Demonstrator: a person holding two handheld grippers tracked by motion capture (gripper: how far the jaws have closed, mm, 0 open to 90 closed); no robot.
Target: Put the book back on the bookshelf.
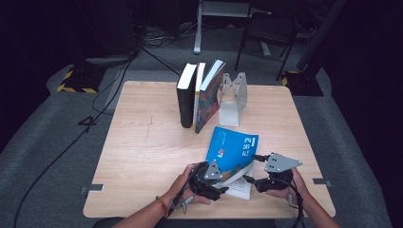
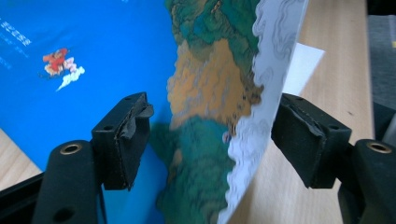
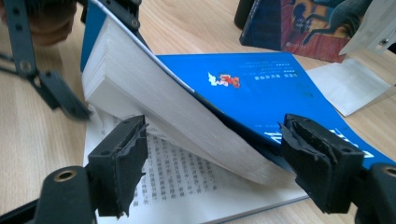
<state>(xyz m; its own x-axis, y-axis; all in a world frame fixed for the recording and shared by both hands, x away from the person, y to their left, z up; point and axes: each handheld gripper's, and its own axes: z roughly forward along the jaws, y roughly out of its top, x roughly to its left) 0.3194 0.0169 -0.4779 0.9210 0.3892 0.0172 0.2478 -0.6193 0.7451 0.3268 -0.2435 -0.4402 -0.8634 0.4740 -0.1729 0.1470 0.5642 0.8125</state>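
A blue paperback (image 1: pixel 233 145) lies near the table's front, its near part lifted so that a printed page (image 1: pixel 240 188) shows underneath. My left gripper (image 1: pixel 221 181) is open at the book's near left corner. In the left gripper view the blue cover (image 2: pixel 93 51) and its painted flap (image 2: pixel 210 88) stand between the spread jaws of the left gripper (image 2: pixel 212 135), which do not clamp them. My right gripper (image 1: pixel 253 169) is open at the book's right edge. In the right gripper view the right gripper (image 3: pixel 210 149) faces the raised block of pages (image 3: pixel 159 107) above the open page (image 3: pixel 182 182).
Three books (image 1: pixel 197 97) stand upright at the back of the wooden table (image 1: pixel 142 142), with a metal bookend (image 1: pixel 233 97) to their right. In the right gripper view the books (image 3: pixel 299 28) and the bookend's base (image 3: pixel 348 84) lie beyond the paperback. Chairs and cables surround the table.
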